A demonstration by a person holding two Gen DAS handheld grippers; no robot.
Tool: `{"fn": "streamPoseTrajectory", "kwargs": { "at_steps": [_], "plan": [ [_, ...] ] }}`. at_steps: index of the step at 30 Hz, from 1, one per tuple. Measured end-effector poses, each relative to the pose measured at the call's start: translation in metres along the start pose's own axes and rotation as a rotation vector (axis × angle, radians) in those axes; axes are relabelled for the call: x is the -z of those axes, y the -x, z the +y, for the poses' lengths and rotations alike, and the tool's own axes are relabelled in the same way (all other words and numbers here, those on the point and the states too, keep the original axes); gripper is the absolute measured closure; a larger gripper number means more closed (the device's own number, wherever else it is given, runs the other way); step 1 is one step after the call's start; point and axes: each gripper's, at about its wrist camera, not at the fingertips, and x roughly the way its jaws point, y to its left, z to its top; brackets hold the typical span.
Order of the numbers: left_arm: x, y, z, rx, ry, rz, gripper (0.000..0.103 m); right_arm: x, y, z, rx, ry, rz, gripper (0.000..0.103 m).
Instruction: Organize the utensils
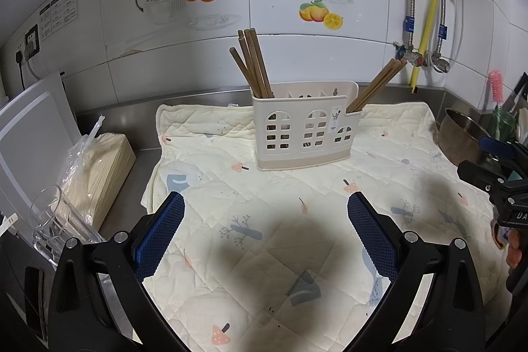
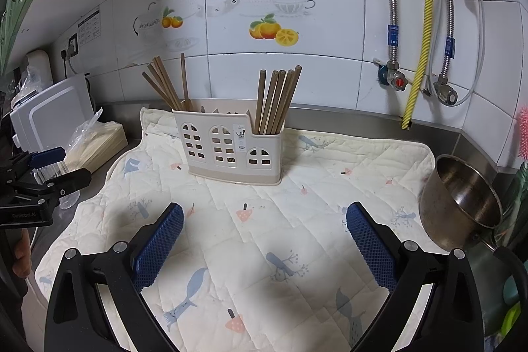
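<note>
I have both the left gripper (image 1: 265, 210) and right gripper (image 2: 264, 211) hovering with jaws wide apart, gripping nothing. The utensil holder (image 1: 303, 127) stands far on the quilted mat (image 1: 264, 220), chopsticks (image 1: 252, 65) in its left and right compartments.

a home kitchen: white wall tiles (image 2: 330, 22) printed with teapots and oranges rise behind a stainless steel counter (image 1: 132, 108). just right of the tile picture hang a yellow gas hose (image 2: 425, 22) and braided water lines with valves (image 2: 397, 81). below them sits a steel bowl (image 2: 462, 200).
</note>
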Motion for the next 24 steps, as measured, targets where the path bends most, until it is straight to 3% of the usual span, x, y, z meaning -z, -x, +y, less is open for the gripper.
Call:
{"fn": "streamPoseTrajectory", "kwargs": {
  "at_steps": [24],
  "plan": [
    [0.0018, -0.0049, -0.0011, 0.009, -0.003, 0.012, 0.005, 0.0014, -0.0037, 0.0024, -0.007, 0.004, 0.014, 0.007]
  ]
}}
